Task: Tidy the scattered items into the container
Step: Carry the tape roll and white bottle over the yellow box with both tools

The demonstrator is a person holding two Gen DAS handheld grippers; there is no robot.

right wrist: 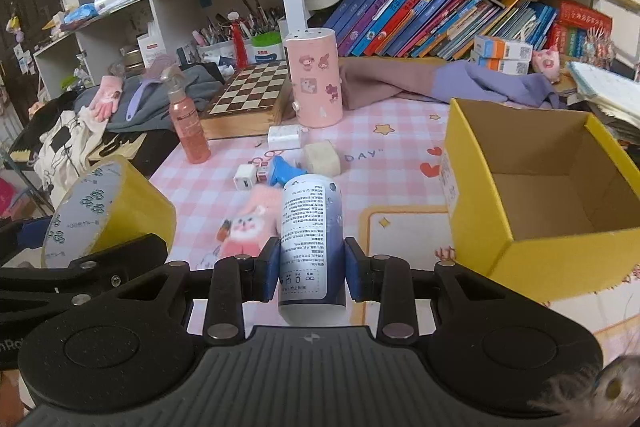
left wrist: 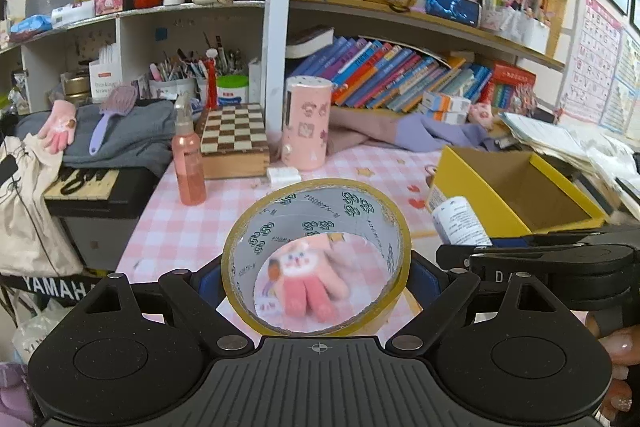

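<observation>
- Left gripper (left wrist: 316, 279) spread wide, blue pads clamped on the sides of a roll of yellow tape (left wrist: 316, 259), hole facing the camera.
- Through the hole: a blurred pink glove (left wrist: 308, 287) with a cartoon face, lying on the pink checked tablecloth (left wrist: 192, 227) below.
- Right gripper (right wrist: 310, 271) nearly closed, pinching a white-and-blue bottle (right wrist: 310, 235) between its blue pads, printed label up, bottle pointing forward.
- Yellow cardboard box (right wrist: 472, 163) open on the right side of the table, inside looking bare from both views.
- Bottle held just left of the box, above the cloth, not inside.
- Still lying on the cloth ahead of the bottle: a white charger (right wrist: 244, 181), a blue item (right wrist: 282, 171), a pale block (right wrist: 322, 157), a white adapter (right wrist: 284, 137).
- Farther back: pink spray bottle (right wrist: 188, 127), chessboard box (right wrist: 248, 91), pink cylinder with stickers (right wrist: 314, 79), all upright or flat near the shelves.
- Second pink glove (left wrist: 60, 127) over on a grey bundle to the left.
</observation>
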